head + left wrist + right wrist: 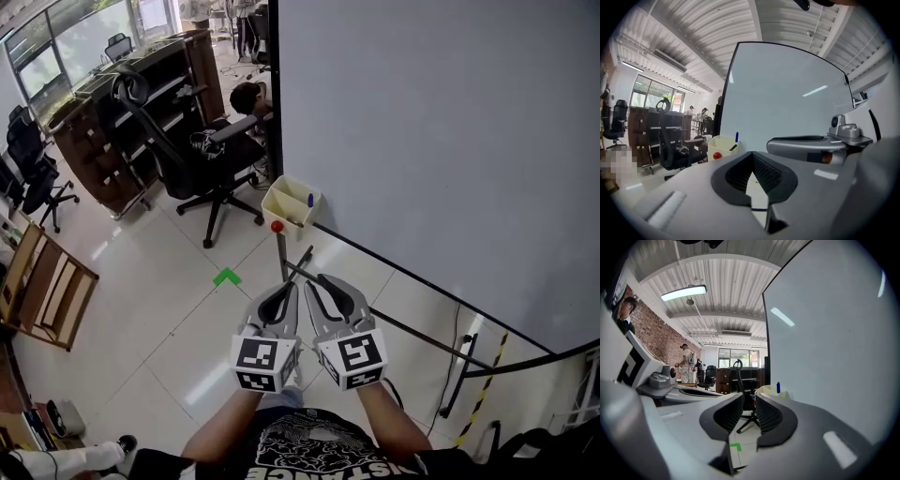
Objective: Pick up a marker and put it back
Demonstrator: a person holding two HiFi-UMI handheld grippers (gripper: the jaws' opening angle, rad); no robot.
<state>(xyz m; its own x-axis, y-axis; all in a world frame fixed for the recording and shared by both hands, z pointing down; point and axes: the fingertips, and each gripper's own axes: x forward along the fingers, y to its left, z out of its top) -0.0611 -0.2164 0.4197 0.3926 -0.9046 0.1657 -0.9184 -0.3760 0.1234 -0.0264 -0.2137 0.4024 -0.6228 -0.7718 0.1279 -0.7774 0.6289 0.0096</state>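
The blue marker [309, 200] stands in the cream tray [281, 208] at the whiteboard's [422, 141] corner, well ahead of both jaws. The right gripper [314, 281] has its jaws slightly apart, nothing between them. The left gripper [289, 289] beside it has its jaws closed together, empty.

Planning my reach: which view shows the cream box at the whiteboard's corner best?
The head view: the cream box is seen from above, with its open top and the blue marker visible. The left gripper view shows the box small and side-on; the right gripper view shows only its top edge.
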